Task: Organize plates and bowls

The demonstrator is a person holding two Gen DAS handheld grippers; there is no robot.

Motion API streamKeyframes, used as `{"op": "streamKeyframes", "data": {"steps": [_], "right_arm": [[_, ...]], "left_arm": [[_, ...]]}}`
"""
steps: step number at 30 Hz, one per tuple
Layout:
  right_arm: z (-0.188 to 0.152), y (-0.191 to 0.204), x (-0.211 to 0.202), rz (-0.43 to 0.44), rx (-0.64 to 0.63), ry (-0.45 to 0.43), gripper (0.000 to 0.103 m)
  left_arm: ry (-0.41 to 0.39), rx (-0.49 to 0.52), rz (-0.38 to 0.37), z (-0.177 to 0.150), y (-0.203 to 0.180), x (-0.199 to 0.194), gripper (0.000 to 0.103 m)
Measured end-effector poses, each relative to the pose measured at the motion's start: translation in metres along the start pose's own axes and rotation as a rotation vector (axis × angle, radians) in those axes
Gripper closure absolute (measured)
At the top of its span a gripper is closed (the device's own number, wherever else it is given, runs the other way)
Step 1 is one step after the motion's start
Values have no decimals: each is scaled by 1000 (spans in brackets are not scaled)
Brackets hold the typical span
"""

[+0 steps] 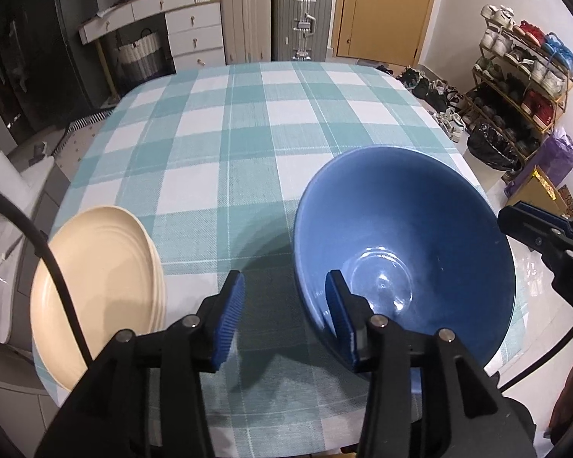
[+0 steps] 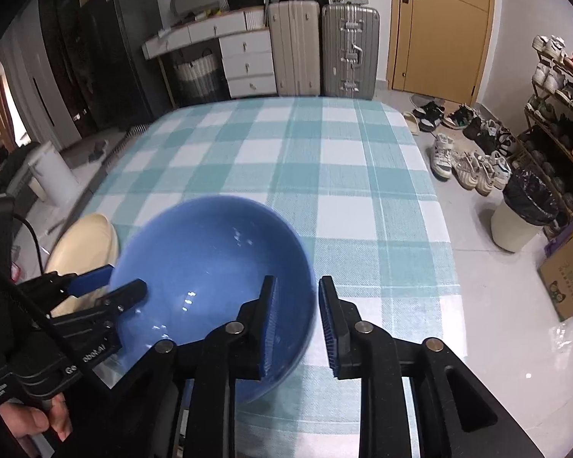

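The blue bowl (image 1: 401, 244) sits upright on the checked cloth (image 1: 248, 145) near the bench's near edge. A stack of cream plates (image 1: 107, 286) lies at the near left corner, apart from the bowl. The left gripper (image 1: 286, 313) has its jaws wide, straddling the bowl's left rim, one finger inside. The right gripper (image 2: 296, 320) straddles the right rim, jaws narrower but not closed on it.
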State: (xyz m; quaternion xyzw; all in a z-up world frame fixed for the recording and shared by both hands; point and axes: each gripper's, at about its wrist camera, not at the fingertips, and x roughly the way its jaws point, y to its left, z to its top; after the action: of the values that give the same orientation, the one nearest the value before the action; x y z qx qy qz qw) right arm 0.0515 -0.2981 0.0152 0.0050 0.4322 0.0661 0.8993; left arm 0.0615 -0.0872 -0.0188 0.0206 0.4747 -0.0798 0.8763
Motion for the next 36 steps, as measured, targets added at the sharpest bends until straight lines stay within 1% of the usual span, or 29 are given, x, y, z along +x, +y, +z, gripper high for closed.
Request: {"op": "streamKeyframes", "data": {"steps": [1, 2, 3, 4, 6, 8, 10, 13, 14, 15, 16, 17, 19, 23, 25, 27, 31, 36], "right_arm": [[-1, 0, -2, 8, 3, -15, 73], [-2, 1, -4, 14, 5, -29, 67], [-3, 2, -7, 21, 5, -50, 64], [-4, 4, -9, 28, 2, -66, 63], [-7, 9, -14, 43, -10, -104, 57], [-10, 12, -19, 55, -10, -130, 53], [-12, 14, -20, 77, 6, -146, 53], [-17, 18, -22, 92, 14, -162, 51], [-19, 19, -22, 92, 10, -167, 48], [-21, 21, -22, 92, 7, -174, 43], [-23, 21, -22, 93, 4, -179, 41], [-25, 22, -22, 95, 1, -186, 36], [-30, 23, -23, 102, -2, -204, 35], [-37, 24, -25, 123, 9, -225, 32], [-39, 25, -27, 126, 14, -248, 27], [-43, 26, -32, 126, 15, -278, 17], [-49, 33, -42, 129, -11, -334, 14], [-56, 41, -52, 118, -37, -399, 3]], "left_arm": [[-9, 1, -2, 0, 1, -2, 58], [-20, 2, -4, 0, 1, -4, 58], [-35, 5, -3, 0, 1, -8, 58], [-47, 8, -1, 0, 2, -10, 58], [-74, 22, 7, 0, 1, -17, 53], [-92, 34, 16, 0, 0, -21, 53], [-108, 44, 19, -1, -1, -25, 52], [-127, 39, 21, -2, 0, -30, 46], [-133, 31, 19, -3, 1, -31, 40], [-142, 25, 19, -4, 3, -33, 30], [-154, 20, 20, -5, 3, -35, 25], [-177, 15, 22, -6, 5, -39, 22], [-207, 22, 34, -8, 6, -43, 22], [-228, 42, 50, -10, 4, -47, 22], [-244, 42, 51, -12, 5, -50, 20], [-264, 40, 48, -13, 6, -54, 12], [-315, 40, 44, -18, 8, -65, 8], [-357, 55, 64, -23, 11, -72, 5]]}}
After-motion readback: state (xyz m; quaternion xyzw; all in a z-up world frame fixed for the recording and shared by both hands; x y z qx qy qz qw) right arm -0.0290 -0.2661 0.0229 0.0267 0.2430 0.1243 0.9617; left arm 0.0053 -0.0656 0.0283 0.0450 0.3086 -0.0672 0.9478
